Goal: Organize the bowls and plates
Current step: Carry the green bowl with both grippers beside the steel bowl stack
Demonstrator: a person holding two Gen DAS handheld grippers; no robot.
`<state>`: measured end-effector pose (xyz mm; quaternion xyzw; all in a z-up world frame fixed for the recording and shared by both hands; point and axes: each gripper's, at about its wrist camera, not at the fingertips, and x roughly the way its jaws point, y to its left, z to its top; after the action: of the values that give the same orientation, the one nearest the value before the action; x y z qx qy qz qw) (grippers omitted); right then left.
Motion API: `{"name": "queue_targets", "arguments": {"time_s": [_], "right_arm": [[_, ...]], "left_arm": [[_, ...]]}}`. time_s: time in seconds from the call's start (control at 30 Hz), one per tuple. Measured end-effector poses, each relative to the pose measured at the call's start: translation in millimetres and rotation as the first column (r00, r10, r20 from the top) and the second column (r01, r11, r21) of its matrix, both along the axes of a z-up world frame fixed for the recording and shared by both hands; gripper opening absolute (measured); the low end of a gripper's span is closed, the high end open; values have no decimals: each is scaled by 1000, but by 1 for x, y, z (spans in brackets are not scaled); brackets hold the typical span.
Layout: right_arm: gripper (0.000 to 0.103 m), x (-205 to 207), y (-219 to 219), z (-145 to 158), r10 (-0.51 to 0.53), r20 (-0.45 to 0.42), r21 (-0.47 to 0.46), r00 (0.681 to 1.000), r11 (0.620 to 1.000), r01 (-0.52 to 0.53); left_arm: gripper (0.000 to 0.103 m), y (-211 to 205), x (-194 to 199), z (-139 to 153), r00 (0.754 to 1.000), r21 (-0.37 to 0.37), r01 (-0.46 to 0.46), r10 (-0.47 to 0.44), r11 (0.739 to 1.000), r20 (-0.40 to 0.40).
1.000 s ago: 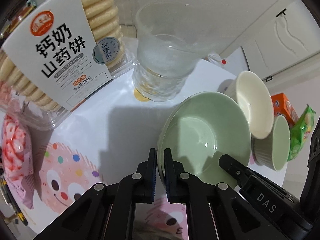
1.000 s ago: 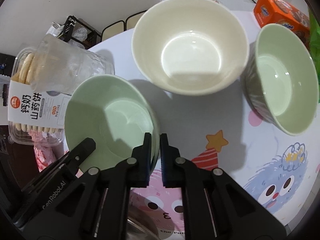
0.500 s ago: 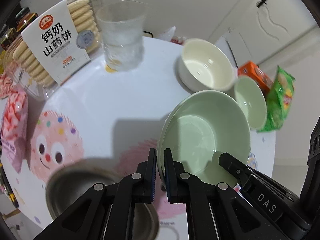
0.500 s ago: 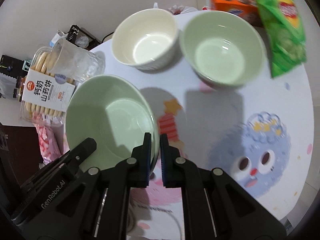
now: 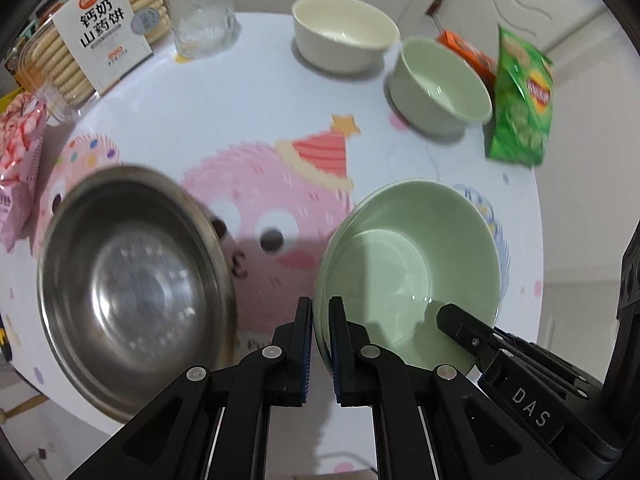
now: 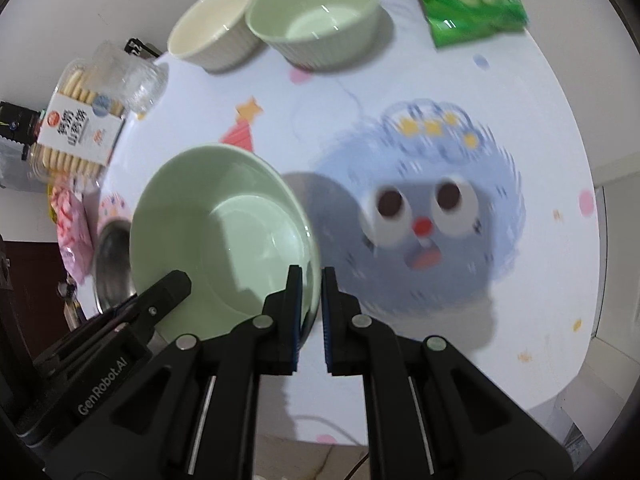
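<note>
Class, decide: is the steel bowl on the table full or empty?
Empty: the steel bowl shows only its bare, shiny metal bottom.

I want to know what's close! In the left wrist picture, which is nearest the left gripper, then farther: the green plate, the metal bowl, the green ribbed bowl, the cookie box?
1. Green plate: pinched at its rim by the left gripper.
2. Metal bowl: just left of it.
3. Green ribbed bowl: far right.
4. Cookie box: far left corner.
</note>
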<state>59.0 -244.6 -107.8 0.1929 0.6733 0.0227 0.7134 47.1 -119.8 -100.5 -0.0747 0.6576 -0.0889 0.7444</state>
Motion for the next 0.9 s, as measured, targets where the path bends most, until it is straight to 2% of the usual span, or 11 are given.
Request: {"name": "queue_targets", "arguments": {"time_s": [0.27,0.63,0.9], "right_arm": [[11,-26,-12,-15,9,-42,-3,999,1000,-9],[12,-31,-8,-28,21,-62,-7,998,1000,-22],[13,-32,-7,-30,30,-66,-4,997,1000,-31]], "left_arm": [[7,-7,-23,-19,999,12,3,-2,1000,-48],[7,-10,-24,-38,998,36,1,1,999,-71],[7,-14,-21,-39,998,56,15,-12,998,-59]]}}
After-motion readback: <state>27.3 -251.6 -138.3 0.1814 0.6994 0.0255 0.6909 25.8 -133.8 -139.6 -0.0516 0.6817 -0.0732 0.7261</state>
